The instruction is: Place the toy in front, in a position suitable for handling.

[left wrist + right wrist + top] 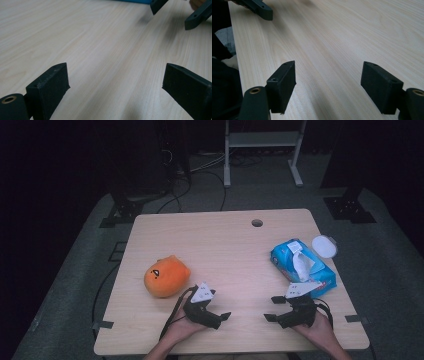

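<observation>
An orange plush toy lies on the left part of the wooden table. On the right part rests a blue tissue pack, a white tissue sticking out of its top; its blue edge also shows in the left gripper view. My left gripper sits low near the front edge, right of the plush, open over bare wood. My right gripper faces it from just in front of the tissue pack, also open with nothing between its jaws. Each gripper view catches the other gripper's fingertips farther off.
A white round lid lies at the table's right edge behind the tissue pack. A cable hole sits near the far edge. Behind the table are a metal stand and floor cables.
</observation>
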A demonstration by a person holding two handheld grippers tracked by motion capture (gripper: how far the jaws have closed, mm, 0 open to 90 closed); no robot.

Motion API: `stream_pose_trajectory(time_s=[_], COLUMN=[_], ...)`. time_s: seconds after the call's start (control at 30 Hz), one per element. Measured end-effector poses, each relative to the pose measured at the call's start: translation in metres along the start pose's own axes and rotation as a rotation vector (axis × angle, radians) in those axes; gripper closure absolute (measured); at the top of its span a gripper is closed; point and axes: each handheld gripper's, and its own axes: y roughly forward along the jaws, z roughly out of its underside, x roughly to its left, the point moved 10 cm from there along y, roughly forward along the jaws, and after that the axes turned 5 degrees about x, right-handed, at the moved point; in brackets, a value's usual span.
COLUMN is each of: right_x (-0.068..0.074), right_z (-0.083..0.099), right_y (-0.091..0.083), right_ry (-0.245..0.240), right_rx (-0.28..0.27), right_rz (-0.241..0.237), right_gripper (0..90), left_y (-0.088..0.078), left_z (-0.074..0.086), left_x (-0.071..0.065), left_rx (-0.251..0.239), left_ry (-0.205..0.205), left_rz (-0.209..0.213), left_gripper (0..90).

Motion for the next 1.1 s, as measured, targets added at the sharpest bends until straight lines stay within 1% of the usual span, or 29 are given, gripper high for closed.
stream_pose_trajectory(time_s=[0.17, 0.2, 0.23, 0.3, 0.37, 0.4, 0.43, 0.53, 0.63, 0.67, 0.77, 0.87, 0.97, 1.03, 1.1], right_x=[0.0, 0.0, 0.0, 0.001, 0.001, 0.001, 0.001, 0.0, 0.0, 0.0, 0.001, 0.0, 0.0, 0.001, 0.0], right_z=[0.0, 0.0, 0.001, 0.0, -0.001, -0.001, -0.001, -0.002, -0.002, -0.002, -0.003, -0.003, -0.003, -0.003, -0.003], right_y=[0.0, 0.001, 0.001, 0.0, 0.0, 0.001, 0.001, 0.003, 0.004, 0.004, 0.005, 0.006, 0.007, 0.007, 0.007], right_ry=[0.007, 0.008, 0.008, 0.007, 0.002, 0.004, 0.005, 0.001, 0.002, 0.003, 0.005, 0.006, 0.007, 0.01, 0.01], right_rx=[-0.001, 0.0, 0.002, 0.0, -0.001, -0.004, -0.001, 0.003, 0.007, 0.005, 0.002, 0.005, 0.011, 0.011, 0.007], right_rz=[-0.004, -0.004, -0.004, -0.004, -0.002, -0.001, -0.003, -0.004, -0.006, -0.008, -0.01, -0.017, -0.021, -0.022, -0.022], right_gripper=[26.8, 26.9, 26.8, 26.9, 26.8, 26.8, 26.9, 26.8, 26.8, 26.8, 26.8, 26.9, 27.1, 27.1, 27.1], left_y=[-0.007, -0.008, -0.012, -0.019, -0.027, -0.027, -0.035, -0.049, -0.06, -0.063, -0.07, -0.076, -0.085, -0.089, -0.096], left_z=[-0.008, -0.01, -0.014, -0.02, -0.027, -0.027, -0.032, -0.038, -0.041, -0.042, -0.043, -0.044, -0.044, -0.043, -0.043], left_x=[0.006, 0.007, 0.009, 0.013, 0.019, 0.019, 0.025, 0.034, 0.041, 0.042, 0.046, 0.052, 0.061, 0.067, 0.073], left_rx=[-0.022, -0.023, -0.029, -0.049, -0.071, -0.071, -0.089, -0.118, -0.143, -0.147, -0.137, -0.137, -0.146, -0.141, -0.147], left_ry=[0.008, 0.018, 0.037, 0.034, 0.037, 0.037, 0.033, 0.028, 0.013, 0.014, 0.043, 0.043, 0.05, 0.058, 0.055], left_rz=[-0.019, -0.029, -0.048, -0.057, -0.077, -0.077, -0.089, -0.114, -0.131, -0.132, -0.154, -0.162, -0.179, -0.199, -0.211], left_gripper=[6.2, 6.2, 6.2, 6.2, 6.4, 6.6, 6.6, 6.6, 6.6, 6.6, 6.6, 6.6, 6.6, 6.6, 6.6])
